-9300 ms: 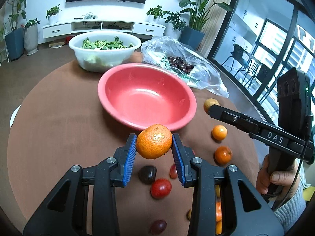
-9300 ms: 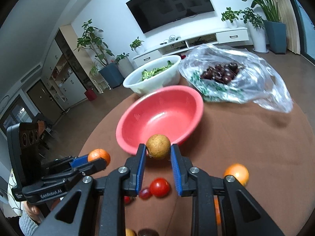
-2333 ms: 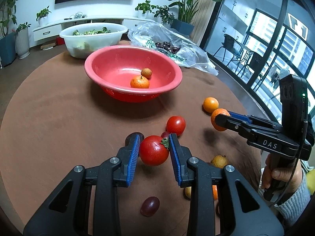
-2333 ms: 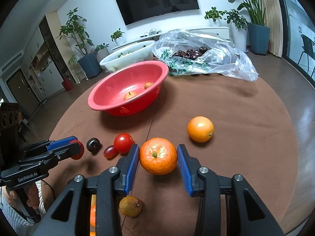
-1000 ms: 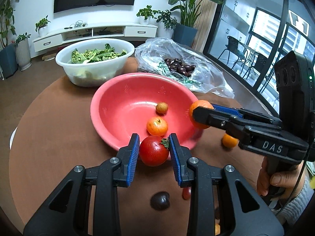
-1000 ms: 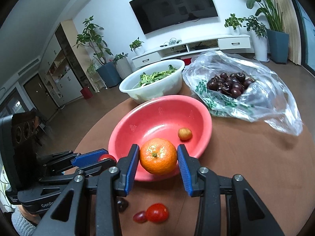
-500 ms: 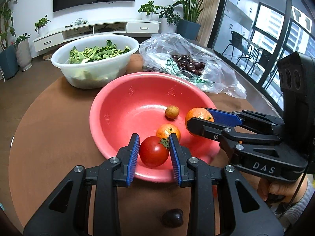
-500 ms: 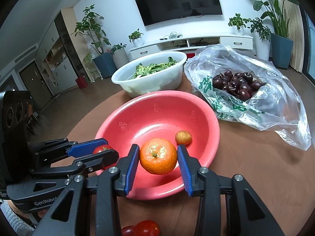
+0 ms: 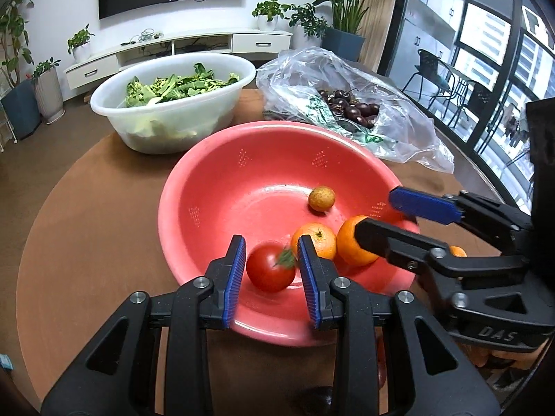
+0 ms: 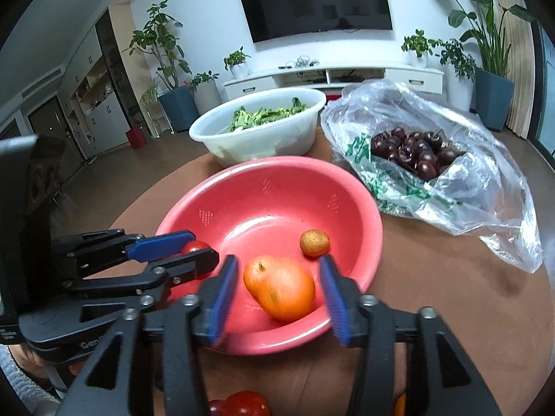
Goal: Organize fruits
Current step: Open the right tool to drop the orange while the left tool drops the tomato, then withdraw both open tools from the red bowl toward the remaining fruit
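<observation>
Two grippers hung over the red bowl (image 9: 204, 180); the left gripper (image 9: 271, 270) pinched a tomato (image 9: 267, 274) above the near rim; one orange (image 9: 315, 239) and a small brown fruit (image 9: 322, 198) lay inside; the right gripper (image 10: 277, 268) was opening its jaws, a second orange (image 10: 291, 298) loose between them, touching neither pad.

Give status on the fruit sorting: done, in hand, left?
Done: first orange and a small brown fruit lie in the red bowl. In hand: left tool grips a tomato over the bowl; right tool jaws are opening, second orange loose in the bowl. Left: spare tomato and third orange on the table.
</observation>
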Available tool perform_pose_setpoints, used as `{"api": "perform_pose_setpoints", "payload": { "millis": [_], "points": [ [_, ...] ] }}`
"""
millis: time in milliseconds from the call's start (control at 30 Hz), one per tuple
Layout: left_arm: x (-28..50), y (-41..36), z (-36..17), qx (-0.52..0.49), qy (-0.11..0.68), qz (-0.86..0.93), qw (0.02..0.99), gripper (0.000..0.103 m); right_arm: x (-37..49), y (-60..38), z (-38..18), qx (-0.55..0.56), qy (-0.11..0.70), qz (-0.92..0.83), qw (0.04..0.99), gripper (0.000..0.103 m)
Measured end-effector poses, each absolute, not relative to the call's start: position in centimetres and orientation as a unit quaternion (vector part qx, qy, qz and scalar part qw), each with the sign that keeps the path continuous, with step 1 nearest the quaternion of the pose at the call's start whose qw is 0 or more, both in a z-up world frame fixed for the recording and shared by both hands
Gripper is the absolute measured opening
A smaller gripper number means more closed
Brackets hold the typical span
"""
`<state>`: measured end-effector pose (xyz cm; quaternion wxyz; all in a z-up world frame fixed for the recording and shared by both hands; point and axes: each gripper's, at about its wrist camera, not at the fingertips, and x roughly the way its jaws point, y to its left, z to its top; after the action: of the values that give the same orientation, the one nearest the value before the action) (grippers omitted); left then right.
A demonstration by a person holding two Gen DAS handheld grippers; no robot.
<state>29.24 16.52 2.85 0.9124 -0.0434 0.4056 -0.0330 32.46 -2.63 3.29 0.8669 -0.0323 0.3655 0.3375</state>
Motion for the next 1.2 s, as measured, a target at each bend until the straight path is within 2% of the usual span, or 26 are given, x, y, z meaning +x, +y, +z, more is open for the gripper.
{"api": "perform_pose_setpoints", "payload": {
  "millis": [367,433,500,833,1200],
  "points": [
    [28.9,16.9,3.4,-0.049,0.392,-0.026,0.918,0.033,31.1,-3.5,4.9,-0.025,0.345,0.344,0.873,0.057],
    [28.7,16.9,3.5,-0.049,0.388,-0.025,0.92,0.055,30.7,-3.8,5.1,-0.022,0.343,0.345,0.873,0.057],
    [28.4,17.1,3.7,-0.05,0.375,-0.017,0.925,0.062,30.2,-4.2,5.5,-0.017,0.338,0.347,0.875,0.057],
    [26.6,17.6,4.4,-0.062,0.368,-0.016,0.928,0.062,27.2,-6.0,6.2,-0.005,0.327,0.344,0.88,0.058],
    [20.7,16.9,4.9,-0.068,0.355,-0.01,0.932,0.062,23.0,-9.5,5.6,-0.005,0.329,0.325,0.887,0.058]
  ]
}}
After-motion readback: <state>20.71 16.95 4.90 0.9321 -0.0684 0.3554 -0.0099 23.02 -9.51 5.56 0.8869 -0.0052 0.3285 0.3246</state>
